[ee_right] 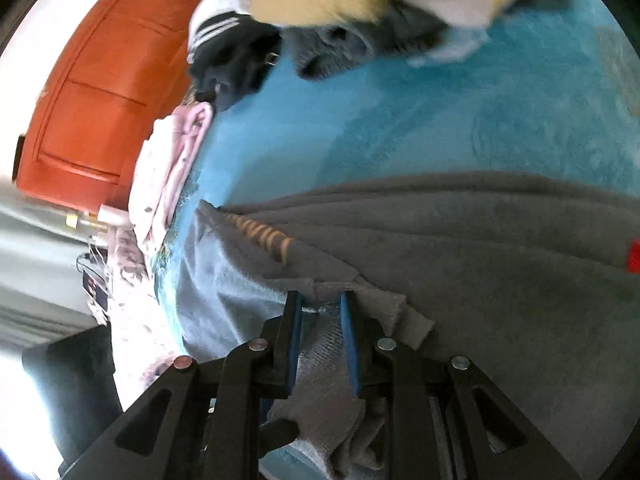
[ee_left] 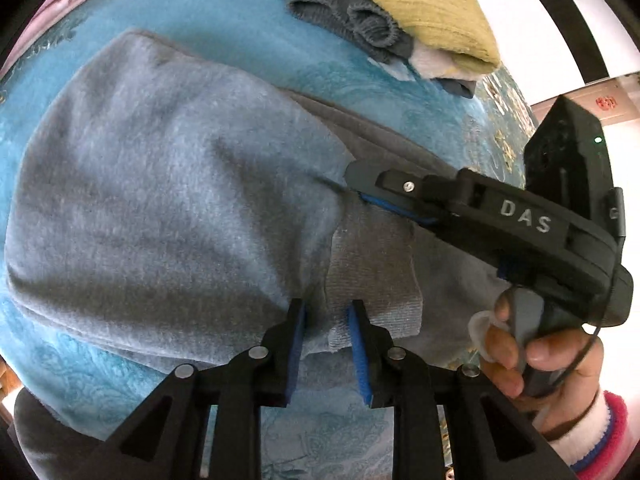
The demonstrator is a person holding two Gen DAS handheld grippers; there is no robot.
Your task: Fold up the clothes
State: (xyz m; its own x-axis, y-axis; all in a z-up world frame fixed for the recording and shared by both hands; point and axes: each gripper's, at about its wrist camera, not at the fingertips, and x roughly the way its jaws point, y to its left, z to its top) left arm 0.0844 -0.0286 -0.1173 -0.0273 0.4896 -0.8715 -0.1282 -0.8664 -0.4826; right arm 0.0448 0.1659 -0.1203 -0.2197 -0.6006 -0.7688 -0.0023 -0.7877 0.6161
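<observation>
A grey fleece sweatshirt [ee_left: 160, 184] lies on the blue bedspread [ee_left: 224, 36], partly folded with its pale inside showing. My left gripper [ee_left: 327, 309] is at its near edge with the jaws a little apart around the ribbed hem [ee_left: 372, 284]. My right gripper [ee_left: 362, 184] comes in from the right, and its jaws are pressed on the same hem. In the right wrist view the right gripper [ee_right: 320, 300] has the ribbed hem [ee_right: 320, 360] between its blue pads. The sweatshirt [ee_right: 480, 248] spreads to the right there, with tan lettering [ee_right: 264, 236] on it.
A pile of clothes, with an olive-yellow piece [ee_left: 424, 4] on top and a dark grey knit [ee_left: 344, 12] below, sits at the far side of the bed. Pink folded clothes [ee_right: 172, 168] and dark striped garments [ee_right: 228, 48] lie at the bed's edge. An orange door [ee_right: 92, 92] stands beyond.
</observation>
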